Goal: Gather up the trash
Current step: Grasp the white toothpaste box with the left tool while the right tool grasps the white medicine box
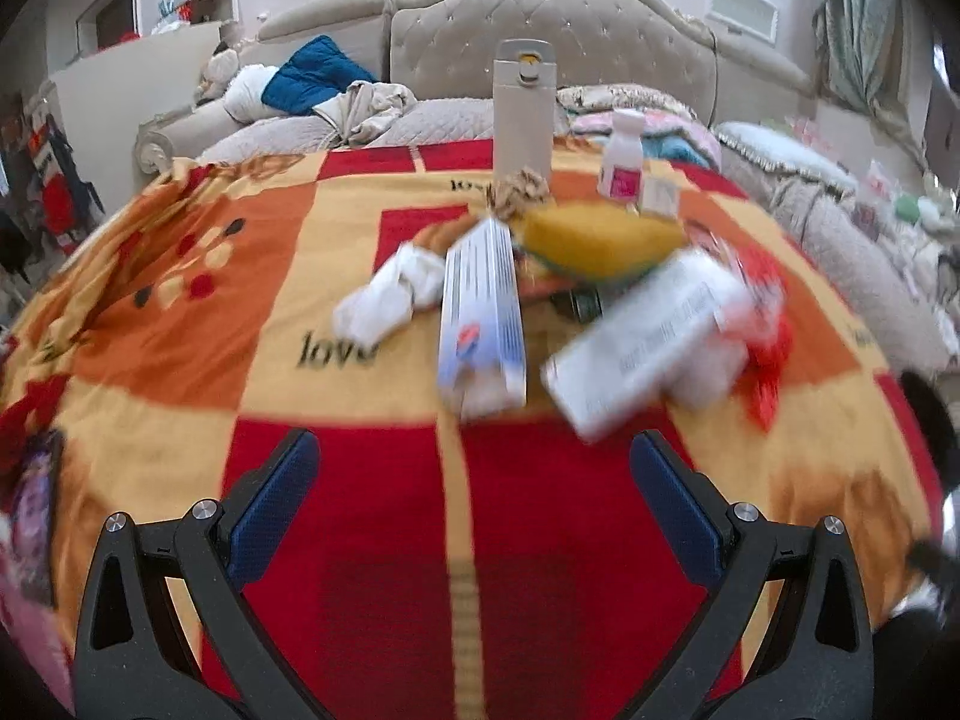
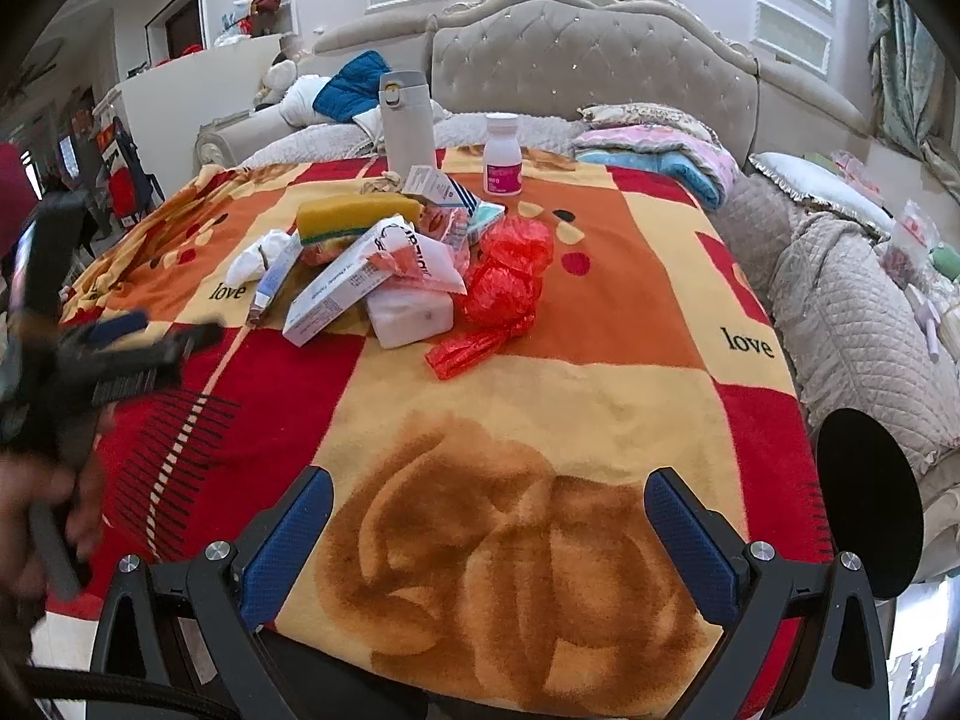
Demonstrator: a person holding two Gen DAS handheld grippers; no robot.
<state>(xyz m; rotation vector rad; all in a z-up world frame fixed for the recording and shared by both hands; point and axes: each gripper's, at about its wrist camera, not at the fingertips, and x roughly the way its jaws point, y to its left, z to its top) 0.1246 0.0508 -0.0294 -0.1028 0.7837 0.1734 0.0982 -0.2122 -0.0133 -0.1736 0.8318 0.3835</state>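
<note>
A heap of trash lies on the red and orange blanket (image 2: 600, 396): a long white box (image 2: 336, 294), a tube box (image 1: 480, 306), crumpled white tissue (image 1: 390, 294), a red plastic bag (image 2: 504, 288), a yellow sponge (image 2: 354, 213) and a white block (image 2: 411, 309). My left gripper (image 1: 474, 450) is open and empty, short of the tube box. It also shows blurred at the left of the right wrist view (image 2: 150, 330). My right gripper (image 2: 489, 492) is open and empty, well short of the heap.
A grey flask (image 2: 408, 120) and a white pill bottle (image 2: 503, 156) stand behind the heap. Folded quilts (image 2: 660, 150) and a padded headboard (image 2: 588, 60) lie beyond. A black round thing (image 2: 870, 504) sits at the right edge.
</note>
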